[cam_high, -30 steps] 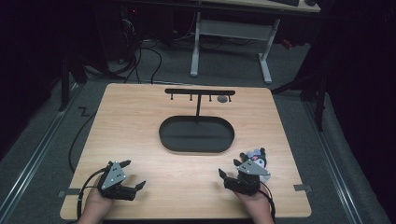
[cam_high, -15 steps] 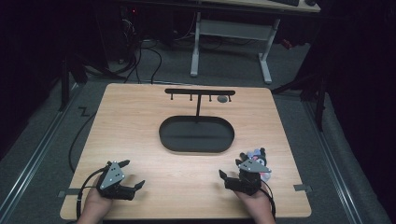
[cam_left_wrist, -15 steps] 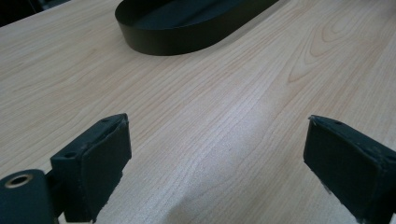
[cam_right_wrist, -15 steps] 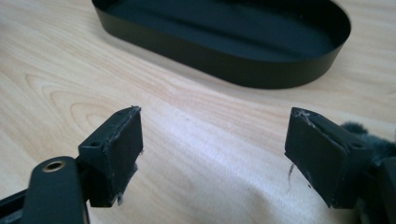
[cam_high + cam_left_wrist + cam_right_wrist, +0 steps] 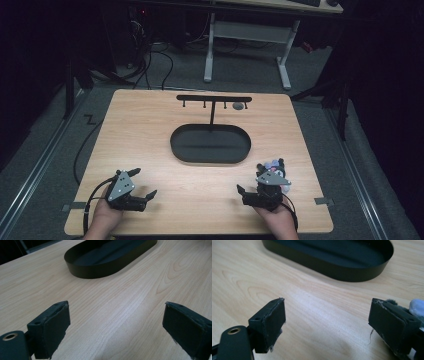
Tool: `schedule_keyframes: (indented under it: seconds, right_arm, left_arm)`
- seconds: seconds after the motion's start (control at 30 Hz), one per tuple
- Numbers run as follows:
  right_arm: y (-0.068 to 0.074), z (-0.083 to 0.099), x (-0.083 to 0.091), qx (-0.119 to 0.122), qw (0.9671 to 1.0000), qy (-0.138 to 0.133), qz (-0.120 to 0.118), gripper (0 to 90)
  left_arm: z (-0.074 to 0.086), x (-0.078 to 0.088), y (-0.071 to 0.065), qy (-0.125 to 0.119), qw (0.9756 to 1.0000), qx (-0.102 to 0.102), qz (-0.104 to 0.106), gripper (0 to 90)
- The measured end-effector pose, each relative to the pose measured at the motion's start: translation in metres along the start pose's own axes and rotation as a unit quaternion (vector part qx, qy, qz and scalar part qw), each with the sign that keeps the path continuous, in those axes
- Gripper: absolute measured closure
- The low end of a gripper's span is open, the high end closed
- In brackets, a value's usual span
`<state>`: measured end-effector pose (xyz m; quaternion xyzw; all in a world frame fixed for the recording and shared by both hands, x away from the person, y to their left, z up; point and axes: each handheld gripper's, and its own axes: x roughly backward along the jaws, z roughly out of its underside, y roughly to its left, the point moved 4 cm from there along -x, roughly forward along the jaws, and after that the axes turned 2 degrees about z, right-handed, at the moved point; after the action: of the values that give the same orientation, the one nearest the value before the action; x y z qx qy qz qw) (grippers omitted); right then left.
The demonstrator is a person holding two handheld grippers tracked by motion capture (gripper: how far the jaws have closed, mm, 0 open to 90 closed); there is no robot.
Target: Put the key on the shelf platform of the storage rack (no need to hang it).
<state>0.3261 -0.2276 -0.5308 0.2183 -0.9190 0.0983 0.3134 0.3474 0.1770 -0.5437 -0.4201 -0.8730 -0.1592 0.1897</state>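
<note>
My right gripper [image 5: 249, 180] rests low over the table's front right, and its jaws have just been opening. In the right gripper view it [image 5: 328, 317] stands open, with bare wood between the pads. A small plush toy [image 5: 274, 169], black, white and purple, lies just beyond the gripper. Its fuzzy edge [image 5: 416, 307] peeks out behind the outer side of one jaw. At the front left, my left gripper [image 5: 145, 183] is open too, and between its wide jaws [image 5: 116, 322] there is nothing but tabletop.
A black oval tray [image 5: 210, 156] sits mid-table ahead of both grippers, its wall [image 5: 100, 271] also showing in the gripper views. Behind it stands a black hook rack [image 5: 214, 99] with a small grey item [image 5: 238, 106] hanging. The table's front edge is close behind the hands.
The right gripper's jaws look slightly wider apart than a second ago. Both hands, the plush toy and the tray stay where they were.
</note>
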Motion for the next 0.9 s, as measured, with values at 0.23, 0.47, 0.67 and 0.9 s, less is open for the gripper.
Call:
schedule_keyframes:
  seconds: [0.23,0.47,0.67,0.9]
  right_arm:
    - [-0.003,-0.008,0.003,-0.005,0.9992,0.039,0.001,16.1]
    - [-0.003,-0.006,0.000,0.005,0.9980,0.062,-0.004,16.7]
    - [-0.003,0.000,-0.001,0.007,0.9971,0.075,-0.003,16.7]
    - [0.000,0.001,-0.004,-0.001,0.9966,0.083,-0.002,16.8]
  left_arm:
    - [-0.001,0.000,-0.001,-0.004,1.0000,0.000,0.004,8.1]
    - [-0.001,-0.001,0.000,0.002,1.0000,0.003,-0.006,7.8]
    - [0.000,0.005,0.001,-0.010,0.9999,0.007,-0.005,5.8]
    - [0.000,0.005,0.001,-0.013,0.9999,0.010,-0.002,5.7]
